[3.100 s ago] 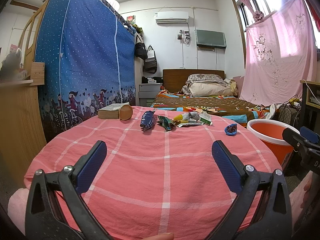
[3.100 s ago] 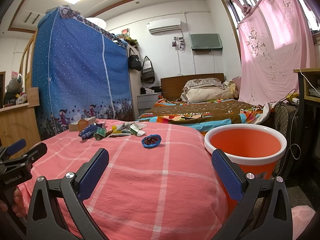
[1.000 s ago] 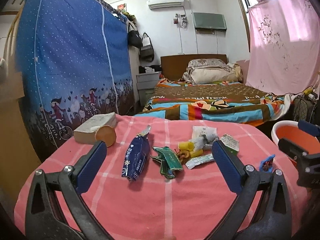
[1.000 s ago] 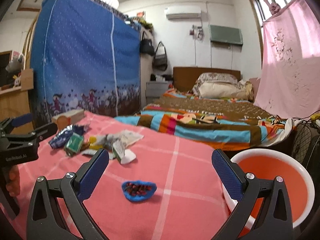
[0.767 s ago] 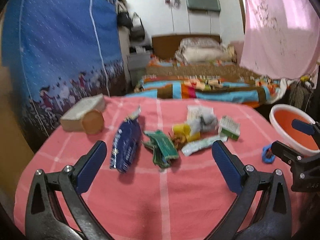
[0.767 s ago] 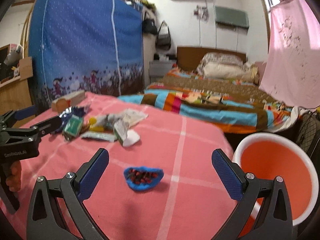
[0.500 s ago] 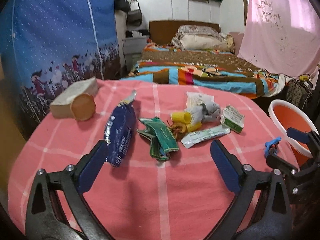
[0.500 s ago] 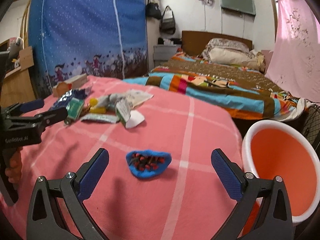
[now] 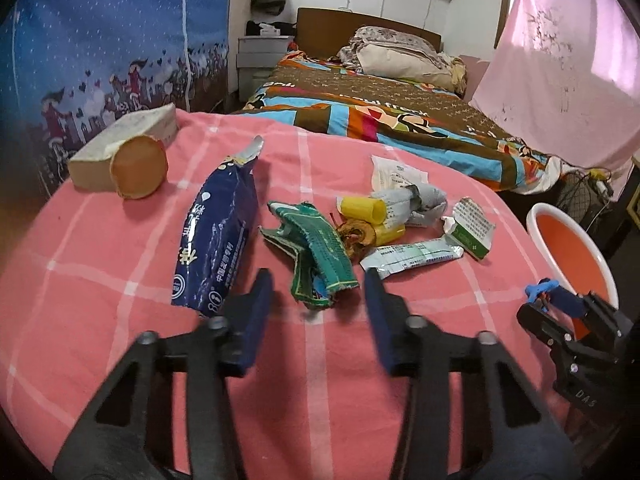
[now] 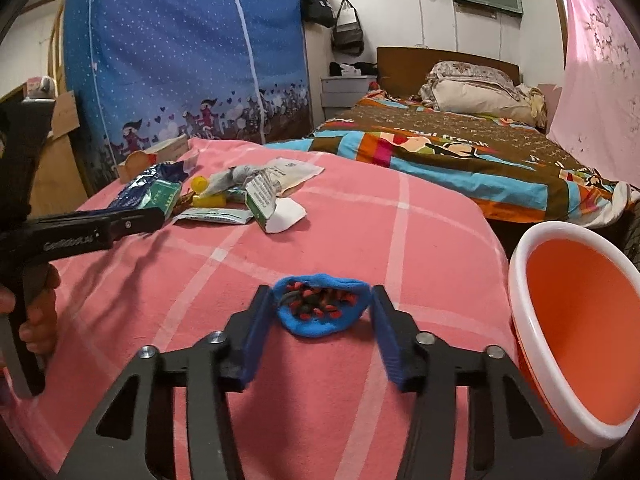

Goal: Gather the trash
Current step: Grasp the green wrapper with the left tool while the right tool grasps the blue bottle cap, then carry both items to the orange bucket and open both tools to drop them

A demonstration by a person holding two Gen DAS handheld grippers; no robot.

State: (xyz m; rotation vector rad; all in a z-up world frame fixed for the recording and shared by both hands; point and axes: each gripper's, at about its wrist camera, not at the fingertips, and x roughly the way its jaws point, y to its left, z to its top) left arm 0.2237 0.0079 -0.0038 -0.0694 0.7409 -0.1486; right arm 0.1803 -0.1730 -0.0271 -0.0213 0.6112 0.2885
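Observation:
On the pink checked tablecloth [image 9: 100, 280] lies a heap of trash. It includes a dark blue bag [image 9: 216, 232], a crumpled green wrapper [image 9: 316, 248], yellow caps [image 9: 362, 208], a white-green packet [image 9: 412, 258] and a small green carton [image 9: 472, 228]. My left gripper [image 9: 318, 290] straddles the green wrapper's near end. Its jaws are closing, with a gap on both sides. My right gripper [image 10: 321, 298] is closing around a blue scrap with red dots [image 10: 322, 314]. The pads stand at its edges without squeezing it. An orange bin [image 10: 516, 280] stands to the right.
A pale block with a round brown end [image 9: 124, 156] lies at the table's far left. Behind the table are a bed with a striped blanket [image 9: 400, 112] and a blue fabric wardrobe [image 10: 180, 60]. A hand [image 10: 36, 320] holds the left gripper's handle.
Both grippers have tilted down and come closer to the table. Both pairs of jaws have narrowed from wide open, the left around the green wrapper and the right around the blue scrap.

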